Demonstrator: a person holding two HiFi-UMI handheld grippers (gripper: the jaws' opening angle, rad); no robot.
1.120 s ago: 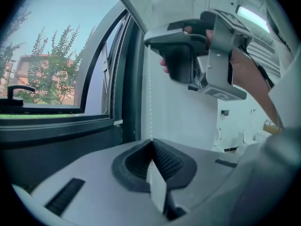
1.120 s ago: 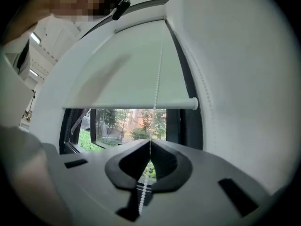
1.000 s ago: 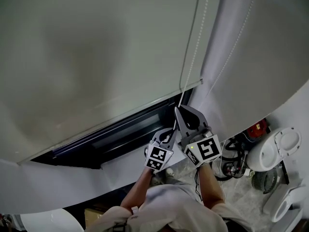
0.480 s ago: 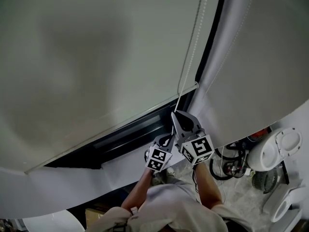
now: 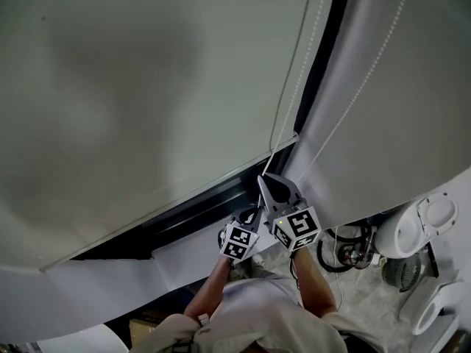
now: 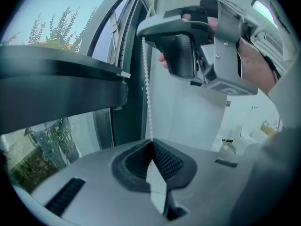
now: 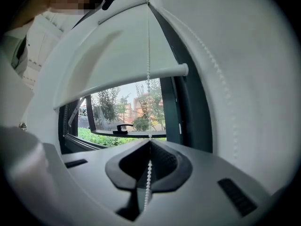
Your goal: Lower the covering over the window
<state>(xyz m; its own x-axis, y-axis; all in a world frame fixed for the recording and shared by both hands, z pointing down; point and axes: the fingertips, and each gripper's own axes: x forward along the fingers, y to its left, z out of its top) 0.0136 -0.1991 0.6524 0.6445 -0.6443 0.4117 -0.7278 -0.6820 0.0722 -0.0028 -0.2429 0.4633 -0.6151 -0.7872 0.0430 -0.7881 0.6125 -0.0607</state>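
We see a blind (image 5: 147, 87) of matt white cloth, a cord (image 7: 148, 55) of white beads, a dark smooth window frame (image 7: 181, 107), and matt grey plastic on the left gripper (image 6: 151, 144) and right gripper (image 7: 149, 144), with ribbed black pads (image 6: 168, 161).

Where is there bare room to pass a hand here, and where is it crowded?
Free: the gap between the blind's bottom bar and the window frame, left of the grippers, and the white ledge below. Crowded: the blind's right edge, where the left gripper and right gripper both clamp the bead chain; cables clutter the floor beyond.
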